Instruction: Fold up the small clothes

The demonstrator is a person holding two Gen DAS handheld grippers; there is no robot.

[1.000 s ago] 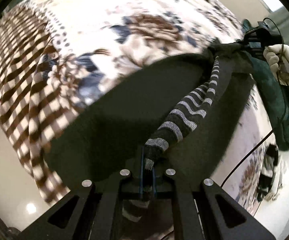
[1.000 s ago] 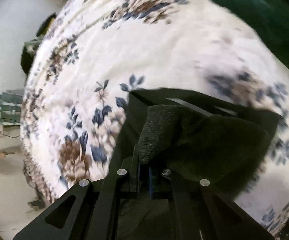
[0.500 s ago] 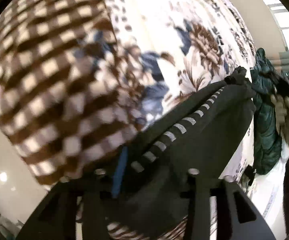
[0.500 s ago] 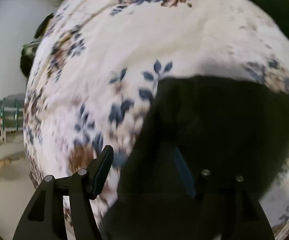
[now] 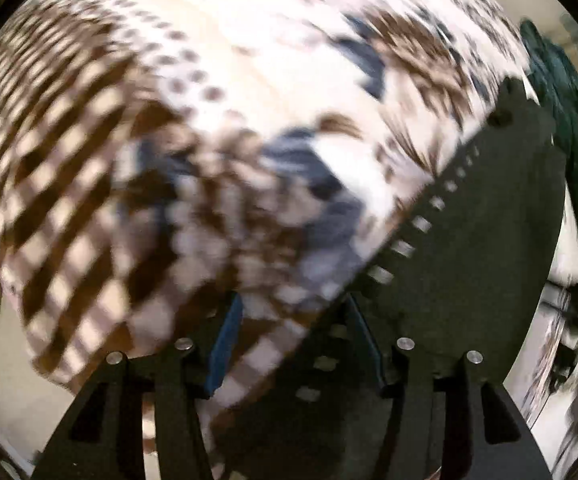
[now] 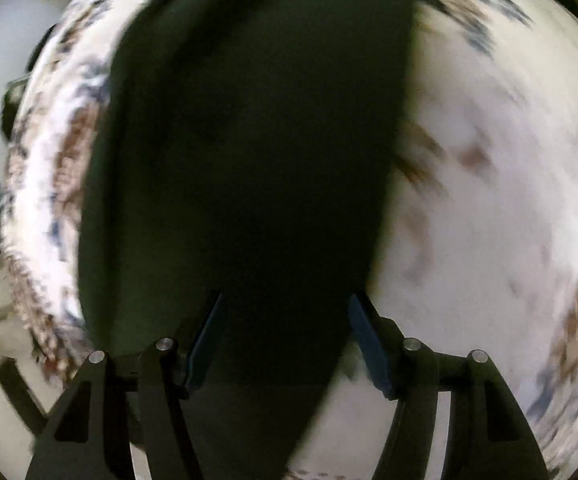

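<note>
left gripper [image 5: 295, 340]: jaws just opened, holding nothing | right gripper [image 6: 285, 340]: jaws apart, holding nothing | dark garment [image 6: 249, 160]: lies flat on the flowery blanket [image 5: 249, 60], under both grippers | picture blurry

No readable text in either view.

Both wrist pictures are motion-blurred; the dark garment [image 5: 489, 240], the floral bedspread [image 5: 249, 60] and the green cloth [image 5: 569, 120] show patterns only: stripes, checks, flowers. No label, brand, number or sign can be made out on any of them.
</note>
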